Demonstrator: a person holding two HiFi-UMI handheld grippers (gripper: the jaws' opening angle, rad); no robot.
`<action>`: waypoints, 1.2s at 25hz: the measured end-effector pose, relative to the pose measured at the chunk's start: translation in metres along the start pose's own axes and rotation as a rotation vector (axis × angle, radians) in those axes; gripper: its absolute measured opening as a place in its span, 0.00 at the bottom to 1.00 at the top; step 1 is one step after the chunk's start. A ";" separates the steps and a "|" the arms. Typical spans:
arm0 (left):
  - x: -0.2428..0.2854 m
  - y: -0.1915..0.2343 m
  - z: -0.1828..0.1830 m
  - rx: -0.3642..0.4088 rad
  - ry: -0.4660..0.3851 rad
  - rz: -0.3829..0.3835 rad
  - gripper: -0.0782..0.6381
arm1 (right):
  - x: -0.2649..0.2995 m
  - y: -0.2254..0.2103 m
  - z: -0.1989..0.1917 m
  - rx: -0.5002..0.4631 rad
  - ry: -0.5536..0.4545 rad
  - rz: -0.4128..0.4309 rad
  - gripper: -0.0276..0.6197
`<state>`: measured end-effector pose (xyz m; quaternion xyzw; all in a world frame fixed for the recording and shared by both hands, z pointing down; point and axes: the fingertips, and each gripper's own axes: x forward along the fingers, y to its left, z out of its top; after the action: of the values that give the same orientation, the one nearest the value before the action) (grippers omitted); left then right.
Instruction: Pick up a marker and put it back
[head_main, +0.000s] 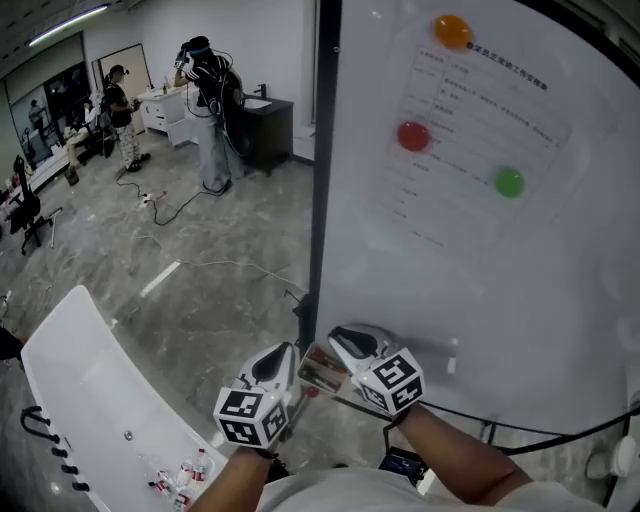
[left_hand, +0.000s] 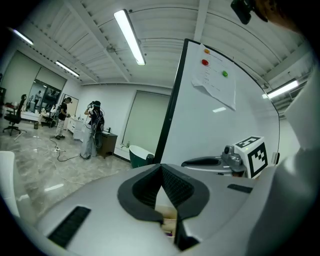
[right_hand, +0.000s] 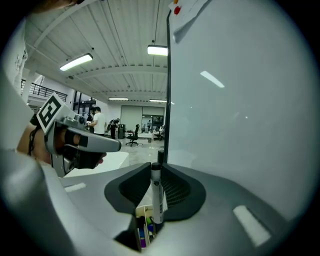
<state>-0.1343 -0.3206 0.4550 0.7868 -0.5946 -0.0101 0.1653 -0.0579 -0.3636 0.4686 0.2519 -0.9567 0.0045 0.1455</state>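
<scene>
R gripper (right_hand: 152, 169) fingers clamp marker (right_hand: 156, 196) upright, beside whiteboard (right_hand: 240, 100).

The room is bright. Long ceiling lights (left_hand: 129, 36) shine from above and leave small shiny streaks on the whiteboard (right_hand: 212, 79). Both gripper views bend round, with dark corners.

Large hall: grey marble-look floor (head_main: 215, 290), white walls, ribbed white ceiling (left_hand: 75, 55) hung with long tube lights (left_hand: 129, 36). A black-framed whiteboard (head_main: 480, 300) fills the right side, with a white table (head_main: 85, 385) near left. Far left: dark cabinet (head_main: 268, 132), white cabinets (head_main: 160, 108), black office chair (head_main: 25, 215), cables (head_main: 185, 205) trailing over the floor.
</scene>
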 end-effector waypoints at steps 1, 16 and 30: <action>-0.001 0.004 -0.002 -0.005 0.002 0.008 0.12 | 0.005 0.002 -0.007 -0.019 0.019 0.005 0.15; -0.034 0.049 -0.037 -0.091 0.020 0.131 0.11 | 0.067 0.031 -0.111 -0.325 0.317 0.083 0.15; -0.052 0.053 -0.044 -0.093 0.029 0.164 0.11 | 0.086 0.039 -0.136 -0.354 0.381 0.074 0.16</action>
<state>-0.1898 -0.2738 0.5021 0.7270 -0.6534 -0.0127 0.2107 -0.1104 -0.3600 0.6251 0.1818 -0.9066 -0.1102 0.3645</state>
